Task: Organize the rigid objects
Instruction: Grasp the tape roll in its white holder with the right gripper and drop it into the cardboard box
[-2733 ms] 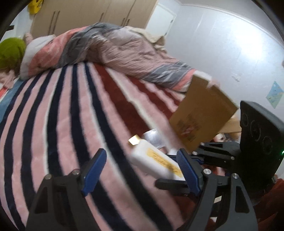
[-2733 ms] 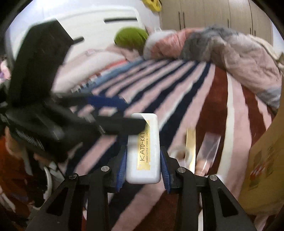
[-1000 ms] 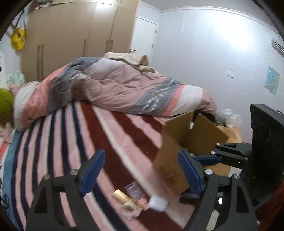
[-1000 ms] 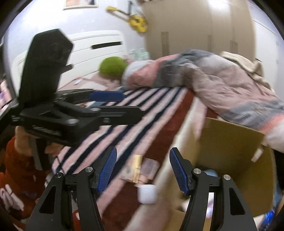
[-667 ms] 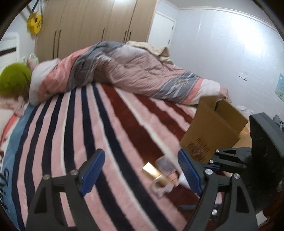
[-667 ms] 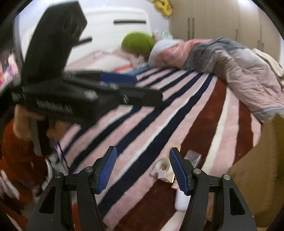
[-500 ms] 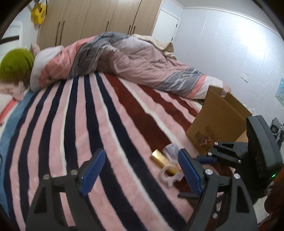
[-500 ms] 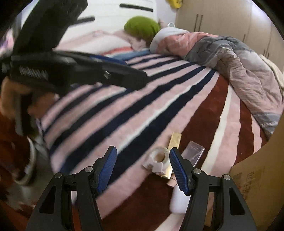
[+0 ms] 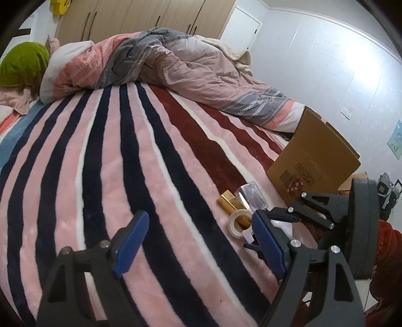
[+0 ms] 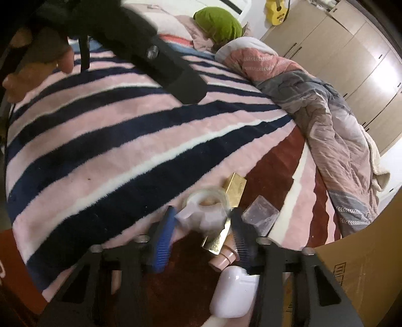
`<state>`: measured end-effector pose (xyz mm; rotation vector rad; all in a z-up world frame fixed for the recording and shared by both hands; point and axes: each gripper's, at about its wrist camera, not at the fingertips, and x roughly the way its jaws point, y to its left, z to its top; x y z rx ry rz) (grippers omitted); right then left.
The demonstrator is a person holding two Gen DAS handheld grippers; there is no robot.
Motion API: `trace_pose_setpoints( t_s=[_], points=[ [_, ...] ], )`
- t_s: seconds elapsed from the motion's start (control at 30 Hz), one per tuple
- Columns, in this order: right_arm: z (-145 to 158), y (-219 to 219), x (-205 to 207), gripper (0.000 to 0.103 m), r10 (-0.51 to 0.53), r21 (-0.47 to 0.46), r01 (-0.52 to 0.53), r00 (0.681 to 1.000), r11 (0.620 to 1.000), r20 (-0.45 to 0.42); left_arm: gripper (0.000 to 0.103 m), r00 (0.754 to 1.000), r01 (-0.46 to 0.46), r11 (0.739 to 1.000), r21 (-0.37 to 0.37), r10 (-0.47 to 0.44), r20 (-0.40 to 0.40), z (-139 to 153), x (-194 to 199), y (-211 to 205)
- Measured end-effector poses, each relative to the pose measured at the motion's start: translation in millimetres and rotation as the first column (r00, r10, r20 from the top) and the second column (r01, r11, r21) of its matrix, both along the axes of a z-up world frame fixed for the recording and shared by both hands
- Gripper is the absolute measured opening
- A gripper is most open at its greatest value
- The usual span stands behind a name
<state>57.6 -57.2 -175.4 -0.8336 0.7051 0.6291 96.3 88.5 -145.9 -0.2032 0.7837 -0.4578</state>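
Observation:
Small objects lie on the striped blanket beside a cardboard box (image 9: 314, 161): a tape dispenser with a clear roll (image 10: 204, 208), a gold bar-shaped box (image 10: 235, 188), a clear plastic case (image 10: 261, 213), a pink tube (image 10: 224, 256) and a white earbud case (image 10: 233, 293). My right gripper (image 10: 203, 237) is open, low over the blanket, its fingers on either side of the tape dispenser. My left gripper (image 9: 198, 241) is open and empty above the blanket, left of the same pile (image 9: 238, 216).
A rumpled pink and grey duvet (image 9: 191, 70) lies across the far side of the bed. A green pillow (image 9: 22, 63) sits at the head. The box (image 10: 364, 271) stands at the bed's right edge. Wardrobes (image 9: 140, 15) line the far wall.
My right gripper let go of the white cheesecake box at the cardboard box, then swung back and dropped down to straddle the tape dispenser. My left gripper stayed open and tilted down toward the blanket.

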Motion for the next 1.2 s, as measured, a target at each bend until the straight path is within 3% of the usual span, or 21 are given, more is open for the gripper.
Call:
trace_pose_setpoints(
  t_s=[0.3,0.4,0.57,0.8,1.03,1.1,1.13,1.2],
  points=[
    [51.6,-9.4,-7.6,0.036,0.002,0.188,0.002,1.000,0.982,-0.022,0.082,0.996,0.084,0.996,-0.032,-0.084,0.009,17.4,-2.9,-28.0],
    [60.4,-12.9,-9.3,0.036,0.021,0.222,-0.003,0.997,0.975,-0.077,0.082,0.997,0.075,0.997,-0.028,-0.074,0.013,23.8,-3.3,-31.5],
    [42.3,-34.0,-3.7,0.036,0.006,0.297,0.083,0.958,0.951,-0.287,0.082,0.998,0.059,0.998,-0.011,-0.059,-0.004,21.7,-7.2,-31.7],
    [7.9,-55.6,-2.6,0.040,-0.058,0.317,0.200,0.912,0.927,-0.405,0.082,0.997,0.066,0.998,0.012,-0.066,-0.037,12.6,-7.5,-39.4],
    [2.0,-52.5,0.0,0.045,-0.064,0.312,0.202,0.914,0.928,-0.401,0.082,0.996,0.069,0.998,0.012,-0.068,-0.049,8.6,-7.4,-40.3],
    [0.8,-49.0,2.7,0.043,-0.076,0.309,0.208,0.918,0.928,-0.390,0.082,0.996,0.068,0.998,0.013,-0.067,-0.053,7.4,-8.0,-39.6],
    [-0.3,-48.3,2.5,0.036,-0.086,0.306,0.216,0.918,0.927,-0.386,0.082,0.996,0.069,0.998,0.012,-0.068,-0.055,7.0,-8.3,-38.9],
    [1.2,-48.6,2.9,0.036,-0.094,0.314,0.225,0.919,0.923,-0.382,0.082,0.996,0.071,0.997,0.008,-0.070,-0.059,6.2,-8.8,-38.7]
  ],
)
